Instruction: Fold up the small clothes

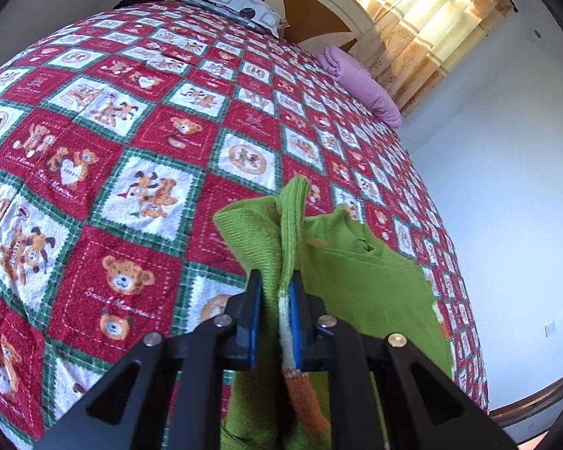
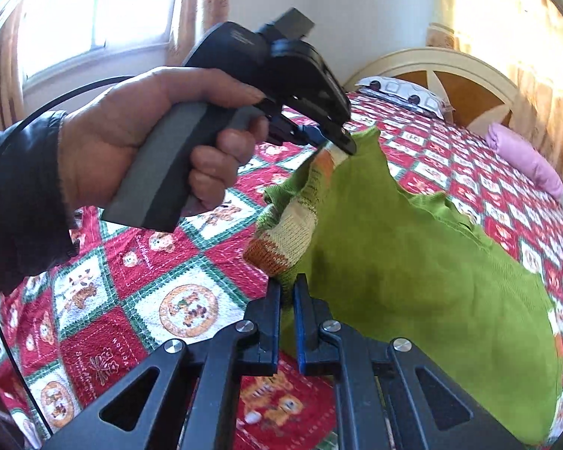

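Green ribbed knit fills the lower middle of the left wrist view: a small sweater (image 1: 360, 273) with an orange-and-cream striped cuff. The left gripper (image 1: 276, 322) has its jaws nearly closed on a bunched edge of that sweater, the striped cuff trailing down between the blue pads. The rest of the sweater spreads away to the right of the gripper and hangs above the red bear-print quilt (image 1: 139, 157), seemingly lifted clear of it here. The quilt runs up to a spotted pillow (image 1: 232, 3) at the headboard, with a purple pillow (image 1: 360, 82) on the sweater's far right.

In the right wrist view the right gripper (image 2: 288, 315) is pressed almost shut, pinching a thin green edge just below the striped sleeve (image 2: 292, 225). A hand (image 2: 139, 138) holds the left gripper (image 2: 337, 142) above and beyond it, clamped on the sweater's upper edge. So the held edge runs as a slanted line from the right gripper up to the left one, and the body of the sweater (image 2: 431, 281) hangs to the right of that line, its far side lying near the quilt (image 2: 105, 300).

My judgement: both grips sit on one side of the sweater, the striped-sleeve side, so the coming fold likely turns on carrying that edge across toward the free body on the right.
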A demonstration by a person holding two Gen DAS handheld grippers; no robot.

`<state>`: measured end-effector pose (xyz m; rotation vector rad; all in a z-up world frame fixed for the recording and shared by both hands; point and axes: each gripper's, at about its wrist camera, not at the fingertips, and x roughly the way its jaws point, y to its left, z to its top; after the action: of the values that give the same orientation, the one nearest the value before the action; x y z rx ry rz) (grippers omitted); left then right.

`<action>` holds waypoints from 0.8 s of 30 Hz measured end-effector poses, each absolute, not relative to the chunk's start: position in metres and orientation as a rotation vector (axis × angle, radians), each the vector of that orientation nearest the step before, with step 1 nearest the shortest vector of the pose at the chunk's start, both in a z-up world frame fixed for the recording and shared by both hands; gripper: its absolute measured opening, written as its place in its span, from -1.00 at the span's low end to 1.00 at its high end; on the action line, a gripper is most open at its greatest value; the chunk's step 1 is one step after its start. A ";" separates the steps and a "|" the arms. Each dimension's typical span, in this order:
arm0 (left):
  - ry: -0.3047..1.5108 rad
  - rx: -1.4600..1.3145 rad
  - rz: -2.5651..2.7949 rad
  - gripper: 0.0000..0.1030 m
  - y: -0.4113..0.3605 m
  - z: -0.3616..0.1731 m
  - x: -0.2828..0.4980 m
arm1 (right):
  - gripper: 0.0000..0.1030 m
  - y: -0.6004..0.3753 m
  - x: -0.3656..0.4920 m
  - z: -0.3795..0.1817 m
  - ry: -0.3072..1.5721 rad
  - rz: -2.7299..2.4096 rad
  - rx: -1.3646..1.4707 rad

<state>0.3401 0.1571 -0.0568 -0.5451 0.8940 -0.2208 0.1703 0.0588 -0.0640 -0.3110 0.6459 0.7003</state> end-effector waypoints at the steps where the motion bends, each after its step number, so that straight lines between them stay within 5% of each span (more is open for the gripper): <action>1: 0.890 -0.549 -0.228 -0.73 0.155 -0.054 0.340 | -0.90 0.053 0.171 -0.064 0.646 0.699 -0.295; 24: 0.838 -0.450 -0.345 -0.73 0.045 0.009 0.351 | -0.90 -0.071 0.199 -0.034 0.643 0.611 -0.029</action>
<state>0.3508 0.0450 0.0085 -0.4499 0.8375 -0.3451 0.1991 -0.0708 -0.0339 -0.0289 0.6427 0.6113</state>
